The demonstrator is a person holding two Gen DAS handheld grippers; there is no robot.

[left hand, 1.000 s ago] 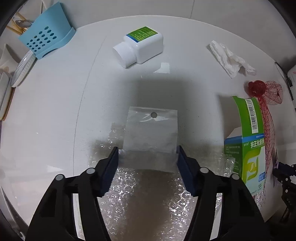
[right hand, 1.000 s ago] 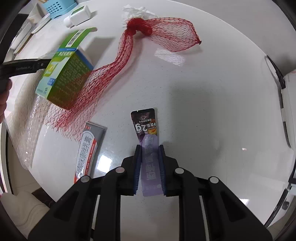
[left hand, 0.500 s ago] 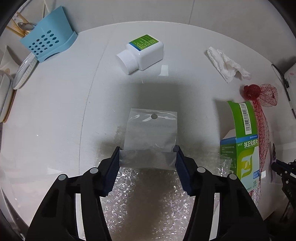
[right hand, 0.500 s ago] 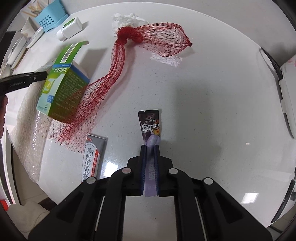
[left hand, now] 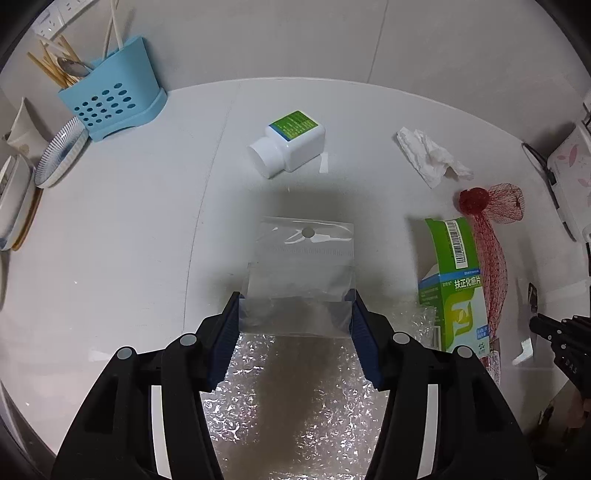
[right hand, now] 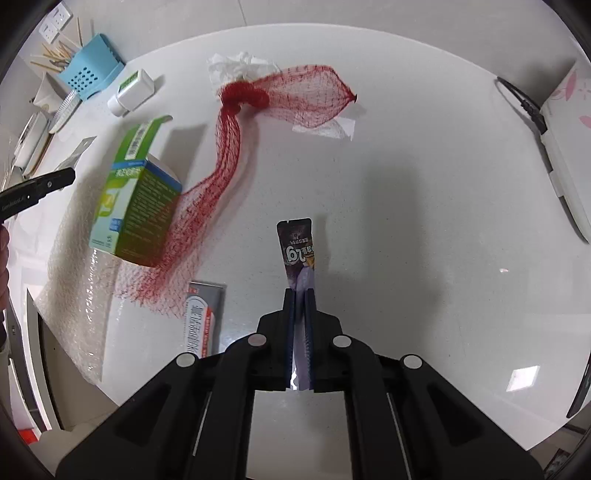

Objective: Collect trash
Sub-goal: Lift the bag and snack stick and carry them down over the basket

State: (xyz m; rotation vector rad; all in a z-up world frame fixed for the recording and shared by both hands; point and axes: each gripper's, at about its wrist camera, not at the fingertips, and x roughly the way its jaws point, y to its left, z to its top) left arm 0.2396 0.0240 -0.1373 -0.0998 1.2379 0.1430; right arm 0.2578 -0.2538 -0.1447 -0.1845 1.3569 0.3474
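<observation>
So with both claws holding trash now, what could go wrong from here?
1. The clear bag is thin and slippery, and the left claw grips only its two side edges, so it may slide out.
2. The right claw pinches only the lower end of the dark sachet, which could swing or slip.
3. The red net lies close by and might catch.

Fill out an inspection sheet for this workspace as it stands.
Surface: white round table, glossy.
Job's things: clear plastic bag, purple sachet, green box, red net, tissue, white bottle, toothpaste tube, bubble wrap.
Clutter: blue utensil holder, plates.
Grippers: left tongs grip the bag; right tongs shut on the sachet.
Cables: black cable.
Surroundings: wall sockets.
</observation>
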